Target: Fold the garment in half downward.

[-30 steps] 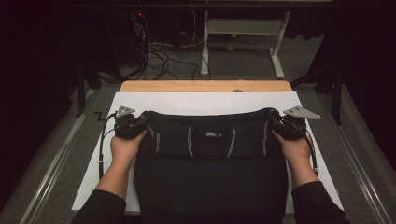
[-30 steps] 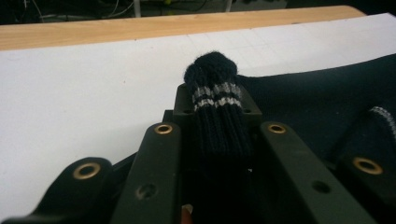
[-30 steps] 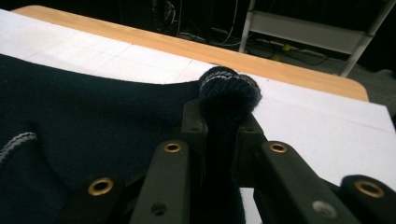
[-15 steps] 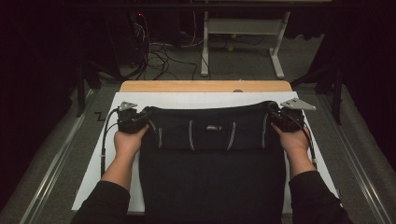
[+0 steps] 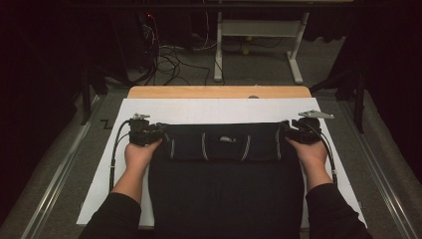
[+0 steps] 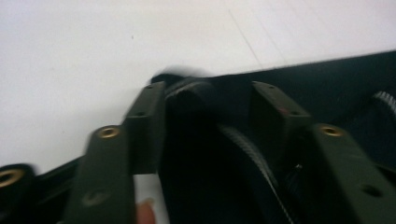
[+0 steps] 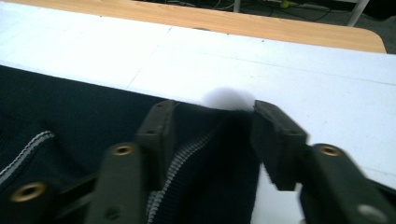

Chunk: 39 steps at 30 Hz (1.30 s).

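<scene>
A: As my jaws have just been opening, where's the garment (image 5: pixel 224 169)?

B: Flat on the table (image 5: pixel 209 109), long fold crosswise; left gripper (image 5: pixel 149 133) and right gripper (image 5: pixel 294 131) straddle its corners, unclamped.

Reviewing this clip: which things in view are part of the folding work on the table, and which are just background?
In the job:
- dark garment, folded edge lying on the white table sheet
- left gripper, jaws just opened, cloth corner between them
- right gripper, jaws just opened, cloth corner between them

Just lying about:
- wooden table edge
- cables on the floor
- white table frame
</scene>
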Motion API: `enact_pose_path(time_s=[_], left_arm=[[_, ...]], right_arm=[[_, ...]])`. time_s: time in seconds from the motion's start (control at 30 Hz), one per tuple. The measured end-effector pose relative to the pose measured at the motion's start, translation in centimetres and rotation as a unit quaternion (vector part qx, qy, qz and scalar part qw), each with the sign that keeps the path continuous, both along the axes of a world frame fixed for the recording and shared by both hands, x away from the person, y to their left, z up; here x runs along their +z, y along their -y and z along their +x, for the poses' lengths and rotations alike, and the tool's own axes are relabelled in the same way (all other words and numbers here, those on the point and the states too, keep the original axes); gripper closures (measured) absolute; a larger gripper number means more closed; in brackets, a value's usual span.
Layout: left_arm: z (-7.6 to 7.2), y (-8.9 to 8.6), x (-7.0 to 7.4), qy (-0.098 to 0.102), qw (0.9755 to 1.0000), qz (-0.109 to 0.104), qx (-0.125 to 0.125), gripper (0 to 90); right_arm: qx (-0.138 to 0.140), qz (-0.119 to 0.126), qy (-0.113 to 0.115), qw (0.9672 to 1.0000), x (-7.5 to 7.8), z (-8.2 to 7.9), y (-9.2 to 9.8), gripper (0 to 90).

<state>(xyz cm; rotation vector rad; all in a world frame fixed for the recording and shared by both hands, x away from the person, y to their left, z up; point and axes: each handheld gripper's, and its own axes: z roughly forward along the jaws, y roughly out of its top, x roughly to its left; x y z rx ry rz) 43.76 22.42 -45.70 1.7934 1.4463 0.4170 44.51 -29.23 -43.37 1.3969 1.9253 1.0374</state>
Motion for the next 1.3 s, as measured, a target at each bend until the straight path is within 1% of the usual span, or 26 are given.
enact_pose_path(time_s=[0.07,0.13,0.2,0.3,0.4,0.47,0.53,0.63,0.67,0.7,0.77,0.83,0.87,0.9,0.93,0.97,1.0,1.07,1.1,1.13,1.17,1.2,1.27,1.3], left_arm=[[-0.5,-0.1,0.3,0.01,0.9998,-0.016,-0.003,37.6],[-1.1,-0.2,0.6,0.019,0.9995,-0.024,-0.011,36.0],[-1.6,-0.1,0.8,0.021,0.9993,-0.024,-0.018,32.9],[-2.6,-0.2,0.9,0.028,0.999,-0.027,-0.023,32.8],[-3.6,-0.2,1.0,0.036,0.9984,-0.031,-0.032,32.2],[-4.3,-0.1,0.9,0.038,0.9981,-0.029,-0.039,30.1],[-5.1,0.0,0.8,0.042,0.9974,-0.036,-0.048,30.0],[-6.0,0.3,0.5,0.048,0.9962,-0.037,-0.063,27.7],[-6.4,0.4,0.4,0.049,0.9957,-0.039,-0.068,27.7],[-6.7,0.5,0.3,0.05,0.9952,-0.042,-0.072,27.2],[-7.1,0.6,0.1,0.053,0.9947,-0.043,-0.077,23.9],[-7.6,0.8,-0.3,0.055,0.9944,-0.037,-0.083,21.8],[-7.8,0.9,-0.6,0.05,0.9943,-0.038,-0.086,20.4],[-7.9,0.9,-0.7,0.047,0.9942,-0.037,-0.089,18.5],[-8.0,1.0,-0.9,0.041,0.9945,-0.034,-0.091,16.3],[-8.1,1.1,-1.0,0.039,0.9946,-0.03,-0.092,13.8],[-8.1,1.2,-1.0,0.036,0.9948,-0.026,-0.091,12.4],[-8.1,1.3,-1.1,0.034,0.9944,-0.029,-0.095,9.5],[-8.1,1.4,-1.1,0.035,0.9946,-0.026,-0.094,6.2],[-8.0,1.5,-1.2,0.034,0.9947,-0.023,-0.094,4.4],[-8.0,1.6,-1.2,0.033,0.9947,-0.021,-0.095,2.7],[-7.9,1.8,-1.3,0.029,0.9947,-0.019,-0.096,1.4],[-7.7,2.0,-1.6,0.02,0.9946,-0.017,-0.1,0.0],[-7.6,2.1,-1.7,0.017,0.9947,-0.015,-0.1,0.0]], right_arm=[[0.006,0.011,0.0,0.9999,0.0,-0.3,0.3,40.3],[0.007,0.023,0.0,0.9997,0.1,-0.7,0.5,36.3],[0.014,0.033,0.003,0.9994,0.3,-1.3,0.7,34.3],[0.025,0.042,0.007,0.9988,0.3,-2.3,0.8,30.9],[0.035,0.045,0.013,0.9983,0.3,-3.4,0.8,27.8],[0.04,0.047,0.015,0.998,0.2,-4.2,0.8,26.0],[0.044,0.05,0.024,0.9975,0.1,-4.9,0.8,25.1],[0.046,0.076,0.036,0.9954,-0.3,-6.1,1.1,23.0],[0.046,0.079,0.036,0.9952,-0.5,-6.3,1.2,22.5],[0.045,0.079,0.036,0.9952,-0.7,-6.6,1.2,21.2],[0.047,0.071,0.036,0.9958,-1.3,-7.2,1.0,19.0],[0.05,0.061,0.037,0.9962,-1.9,-7.9,0.6,17.6],[0.051,0.06,0.036,0.9963,-2.1,-8.0,0.4,16.8],[0.056,0.051,0.027,0.9968,-2.4,-8.2,0.2,15.0],[0.058,0.046,0.023,0.9969,-2.5,-8.2,0.0,14.1],[0.061,0.039,0.02,0.9972,-2.5,-8.3,-0.2,12.6],[0.06,0.036,0.017,0.9974,-2.5,-8.3,-0.3,11.1],[0.056,0.042,0.009,0.9975,-2.7,-8.4,-0.4,6.1],[0.055,0.038,0.001,0.9978,-2.9,-8.3,-0.5,1.7],[0.052,0.032,-0.004,0.9981,-3.0,-8.3,-0.6,0.0],[0.054,0.021,-0.011,0.9983,-3.2,-8.2,-0.7,0.0],[0.055,0.018,-0.015,0.9982,-3.2,-8.2,-0.7,0.0],[0.054,0.021,-0.026,0.998,-3.4,-8.0,-0.7,0.0],[0.053,0.017,-0.027,0.9981,-3.4,-7.9,-0.7,0.0]])
